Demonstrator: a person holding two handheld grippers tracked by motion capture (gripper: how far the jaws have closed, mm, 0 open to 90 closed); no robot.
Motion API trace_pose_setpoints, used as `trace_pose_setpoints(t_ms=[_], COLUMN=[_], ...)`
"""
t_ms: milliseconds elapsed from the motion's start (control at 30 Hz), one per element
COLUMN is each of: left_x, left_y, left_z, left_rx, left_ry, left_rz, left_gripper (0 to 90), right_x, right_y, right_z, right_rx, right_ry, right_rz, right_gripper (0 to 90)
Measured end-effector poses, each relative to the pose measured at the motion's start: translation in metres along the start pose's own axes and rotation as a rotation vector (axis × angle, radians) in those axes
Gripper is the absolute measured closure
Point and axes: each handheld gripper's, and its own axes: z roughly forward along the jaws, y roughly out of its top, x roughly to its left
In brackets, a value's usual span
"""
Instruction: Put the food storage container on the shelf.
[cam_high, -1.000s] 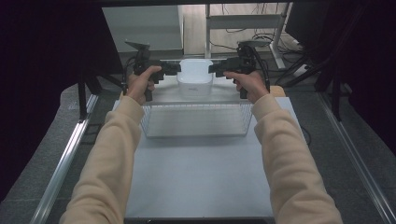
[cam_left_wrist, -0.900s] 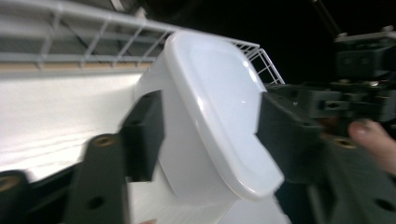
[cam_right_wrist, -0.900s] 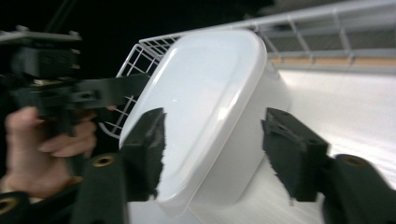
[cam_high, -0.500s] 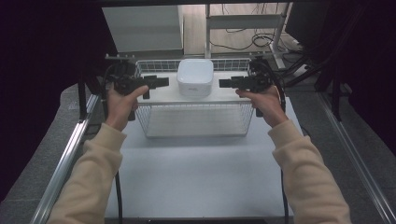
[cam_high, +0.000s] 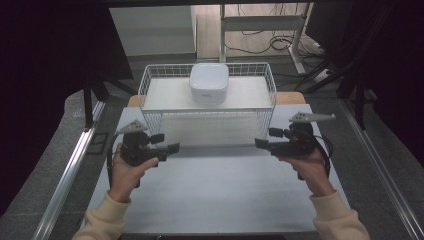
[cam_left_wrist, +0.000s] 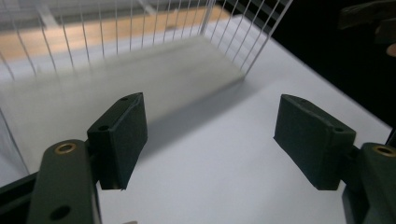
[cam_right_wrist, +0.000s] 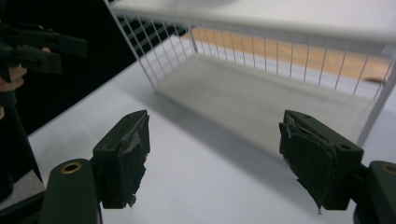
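Our two tools sit low in front of the wire rack, and both grip nothing.

We hold the left tool (cam_high: 172, 147) and the right tool (cam_high: 258, 143) wide apart; their jaws have just been opening. The white box (cam_high: 209, 82) sits on top of the wire rack (cam_high: 150, 82), well apart from both, on the white tabletop (cam_high: 220, 190).

A white square bowl (cam_high: 209, 82) with rounded corners sits upside down on the wire rack's (cam_high: 150, 82) top shelf, at its far edge, midway.
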Motion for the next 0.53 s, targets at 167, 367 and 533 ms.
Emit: trace_pose_setpoints(t_ms=[167,367,533], left_x=[0.003,0.006,0.008], left_y=[-0.03,-0.037,-0.036], left_z=[0.007,0.013,0.013], left_rx=[0.038,0.063,0.055], left_ry=[0.017,0.034,0.055], left_rz=[-0.026,-0.037,-0.042], left_gripper=[23.9,22.9,21.4], right_x=[-0.002,-0.007,-0.004], right_y=[-0.035,-0.049,-0.047], right_z=[0.006,0.013,0.011], right_rx=[0.033,0.047,0.034], right_ry=[0.0,-0.021,-0.017], right_rz=[0.022,0.02,0.001], right_gripper=[24.3,23.8,20.8])
